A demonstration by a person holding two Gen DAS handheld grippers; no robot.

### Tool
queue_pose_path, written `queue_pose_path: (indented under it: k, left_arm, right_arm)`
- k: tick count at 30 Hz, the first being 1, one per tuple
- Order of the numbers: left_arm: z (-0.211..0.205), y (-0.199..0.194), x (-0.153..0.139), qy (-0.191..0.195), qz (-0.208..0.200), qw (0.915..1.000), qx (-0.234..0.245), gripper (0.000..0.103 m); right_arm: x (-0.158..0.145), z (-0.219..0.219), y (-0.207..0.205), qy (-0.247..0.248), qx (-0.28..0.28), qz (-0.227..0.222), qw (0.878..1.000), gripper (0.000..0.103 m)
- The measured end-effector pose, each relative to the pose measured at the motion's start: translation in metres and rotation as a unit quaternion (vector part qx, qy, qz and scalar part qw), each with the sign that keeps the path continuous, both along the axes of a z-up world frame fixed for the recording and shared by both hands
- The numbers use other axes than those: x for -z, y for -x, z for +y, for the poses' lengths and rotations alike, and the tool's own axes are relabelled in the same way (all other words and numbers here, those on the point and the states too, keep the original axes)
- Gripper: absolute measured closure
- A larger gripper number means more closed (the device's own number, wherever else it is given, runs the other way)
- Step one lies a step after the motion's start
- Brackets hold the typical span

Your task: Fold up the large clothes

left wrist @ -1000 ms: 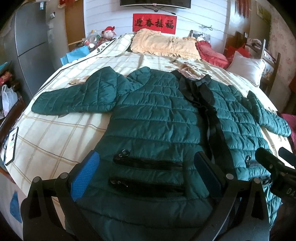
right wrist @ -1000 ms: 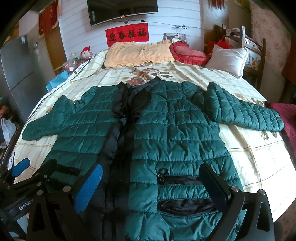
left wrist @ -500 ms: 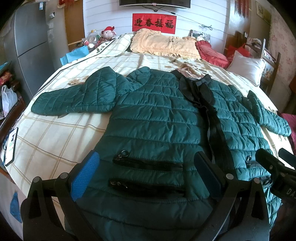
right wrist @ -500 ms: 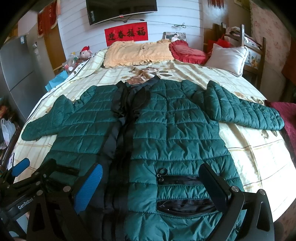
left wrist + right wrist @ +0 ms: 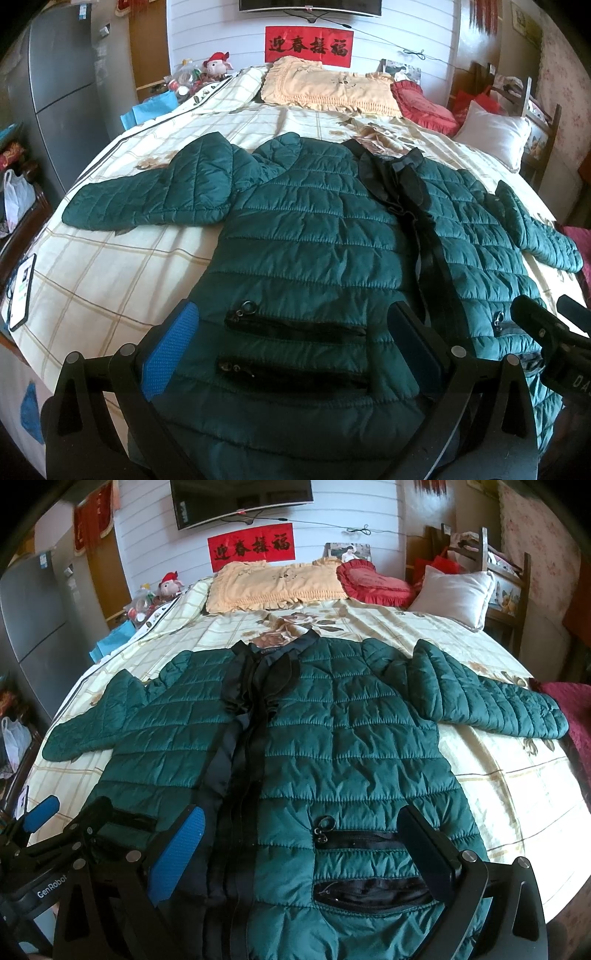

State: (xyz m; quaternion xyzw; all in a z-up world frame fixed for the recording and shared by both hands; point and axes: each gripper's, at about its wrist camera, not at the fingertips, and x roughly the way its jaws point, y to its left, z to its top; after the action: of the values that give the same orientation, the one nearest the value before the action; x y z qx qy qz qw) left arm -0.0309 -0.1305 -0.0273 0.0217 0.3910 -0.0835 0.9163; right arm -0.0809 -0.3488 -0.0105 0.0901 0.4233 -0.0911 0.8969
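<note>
A dark green quilted jacket (image 5: 317, 236) lies flat and face up on the bed, sleeves spread to both sides, black lining showing along the front opening. It also fills the right wrist view (image 5: 332, 738). My left gripper (image 5: 291, 332) is open, hovering over the jacket's left hem and zip pockets. My right gripper (image 5: 303, 834) is open over the right hem and pockets. Each gripper shows in the other's view: the right one (image 5: 546, 332) at the right edge, the left one (image 5: 62, 830) at the lower left. Neither holds anything.
The bed (image 5: 110, 266) has a cream checked sheet. Pillows (image 5: 273, 579) and a white cushion (image 5: 454, 594) lie at the head. A phone (image 5: 22, 291) rests at the bed's left edge. A grey fridge (image 5: 62, 81) stands left, a wooden chair (image 5: 502, 576) right.
Both grippers have drifted very slightly; the jacket lies as before and both stay open.
</note>
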Motion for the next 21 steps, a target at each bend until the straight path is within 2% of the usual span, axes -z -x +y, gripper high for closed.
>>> queue_pose_path:
  k: [12, 21]
  left_arm:
    - [0.0, 0.0, -0.001, -0.001, 0.0, 1.0, 0.001, 0.001]
    - [0.018, -0.009, -0.006, 0.001, 0.006, 1.0, -0.007, 0.001]
  right_arm:
    - [0.002, -0.001, -0.006, 0.0, 0.002, 0.005, 1.0, 0.0]
    - [0.006, 0.0, -0.015, -0.002, -0.005, 0.01, 1.0, 0.0]
